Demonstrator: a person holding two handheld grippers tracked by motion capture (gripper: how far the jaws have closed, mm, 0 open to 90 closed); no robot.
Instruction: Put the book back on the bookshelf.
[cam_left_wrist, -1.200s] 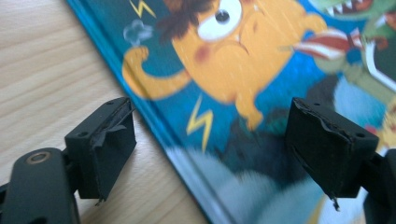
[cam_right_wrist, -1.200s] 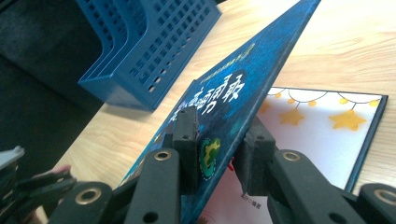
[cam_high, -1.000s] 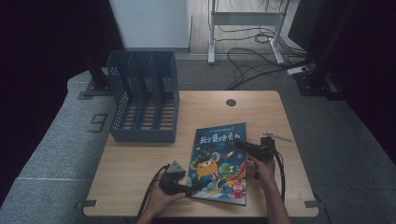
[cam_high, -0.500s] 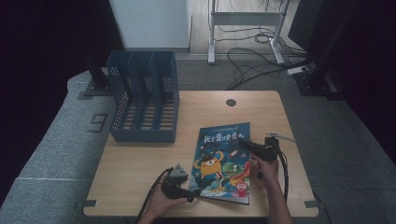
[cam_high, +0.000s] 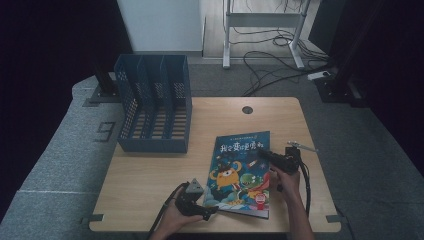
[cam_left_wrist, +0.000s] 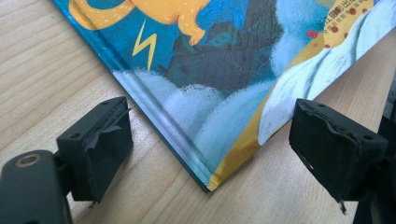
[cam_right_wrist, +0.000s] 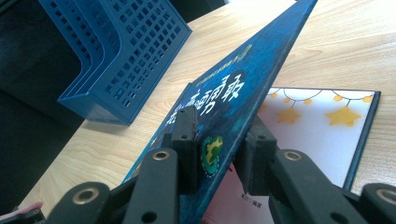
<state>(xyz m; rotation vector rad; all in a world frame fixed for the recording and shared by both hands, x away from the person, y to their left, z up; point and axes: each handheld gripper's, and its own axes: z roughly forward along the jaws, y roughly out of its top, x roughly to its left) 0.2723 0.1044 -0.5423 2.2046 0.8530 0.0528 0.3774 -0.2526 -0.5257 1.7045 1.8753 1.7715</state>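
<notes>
A blue picture book (cam_high: 240, 170) with cartoon monsters on its cover lies on the wooden table (cam_high: 150, 180). My right gripper (cam_high: 264, 152) is shut on the right edge of the front cover (cam_right_wrist: 243, 79) and holds it tilted up. Under it shows a white page with yellow stars (cam_right_wrist: 317, 126). In its own view the right gripper (cam_right_wrist: 219, 130) has one jaw on each face of the cover. My left gripper (cam_high: 207, 211) is open at the book's near left corner. In the left gripper view, that gripper (cam_left_wrist: 212, 126) has its jaws spread on either side of the corner (cam_left_wrist: 210, 182), without touching it.
A blue mesh file rack (cam_high: 152, 107) with three slots stands at the table's back left, also in the right gripper view (cam_right_wrist: 121, 51). A dark round cable hole (cam_high: 247, 109) sits near the far edge. Cables and a desk frame lie on the floor beyond.
The right gripper and the cover's edge have shifted slightly to the right. The left gripper has hardly moved.
</notes>
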